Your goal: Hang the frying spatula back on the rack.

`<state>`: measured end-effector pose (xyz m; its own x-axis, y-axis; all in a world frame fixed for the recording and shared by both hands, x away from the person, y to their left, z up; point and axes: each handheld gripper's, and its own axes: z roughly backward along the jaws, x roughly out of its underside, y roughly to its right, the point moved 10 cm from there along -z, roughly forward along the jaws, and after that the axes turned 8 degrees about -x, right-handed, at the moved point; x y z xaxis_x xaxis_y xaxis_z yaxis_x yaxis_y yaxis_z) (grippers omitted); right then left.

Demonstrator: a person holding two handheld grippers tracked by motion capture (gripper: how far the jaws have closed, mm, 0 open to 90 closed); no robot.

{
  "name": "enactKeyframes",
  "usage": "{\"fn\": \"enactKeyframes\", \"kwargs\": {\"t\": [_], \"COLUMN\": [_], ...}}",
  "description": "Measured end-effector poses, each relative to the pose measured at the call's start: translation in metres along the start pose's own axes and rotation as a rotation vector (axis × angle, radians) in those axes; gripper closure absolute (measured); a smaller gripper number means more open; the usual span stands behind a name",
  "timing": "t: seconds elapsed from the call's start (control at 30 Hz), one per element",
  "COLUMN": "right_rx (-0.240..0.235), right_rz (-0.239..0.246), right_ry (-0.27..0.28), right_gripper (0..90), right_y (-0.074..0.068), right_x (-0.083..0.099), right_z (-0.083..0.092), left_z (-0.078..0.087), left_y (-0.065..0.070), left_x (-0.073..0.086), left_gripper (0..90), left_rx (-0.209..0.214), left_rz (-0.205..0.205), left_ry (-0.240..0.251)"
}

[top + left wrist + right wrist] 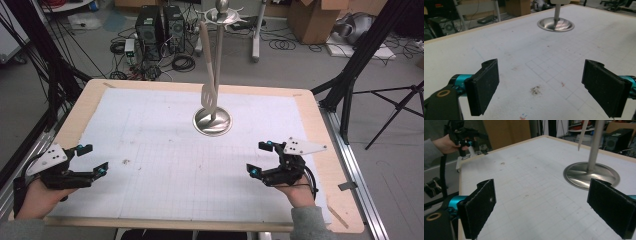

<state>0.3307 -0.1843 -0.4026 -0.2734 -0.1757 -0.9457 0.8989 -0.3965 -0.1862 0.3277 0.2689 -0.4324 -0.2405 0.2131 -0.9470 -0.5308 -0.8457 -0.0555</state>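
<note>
Both grippers, the left gripper (92, 157) and the right gripper (259, 157), rest at the desk's (150, 150) near corners with fingers spread wide and empty, well apart from the spatula (207, 70) hanging untouched on its stand (212, 121), so seemingly everything remains undone.

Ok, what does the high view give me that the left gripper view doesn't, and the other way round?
High view: the slotted spatula hanging from the top of the stand, plus the left claw and right claw, each in a hand, both open. Left gripper view: a close look at its black pads and the brown stain between them. Shared: the stand's round steel base and the gridded mat.
</note>
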Motion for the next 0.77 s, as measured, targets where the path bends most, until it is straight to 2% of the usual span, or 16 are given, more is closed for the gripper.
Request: {"fn": "enactKeyframes", "kwargs": {"t": [0.13,0.5,0.77], "right_rx": [0.031,0.129,0.160], "right_rz": [-0.014,-0.060,-0.074], "right_ry": [0.012,0.072,0.084], "right_gripper": [7.4,7.4,7.4], "right_y": [0.007,0.028,0.034], "right_x": [0.005,0.018,0.025], "right_z": [0.007,0.034,0.045], "left_z": [0.003,0.013,0.013], "left_y": [-0.003,-0.024,-0.029], "left_x": [0.006,0.020,0.023], "left_gripper": [14.9,14.9,14.9], "left_rx": [-0.012,-0.077,-0.098], "left_rz": [0.005,0.053,0.068], "left_ry": [-0.012,-0.022,-0.023]}}
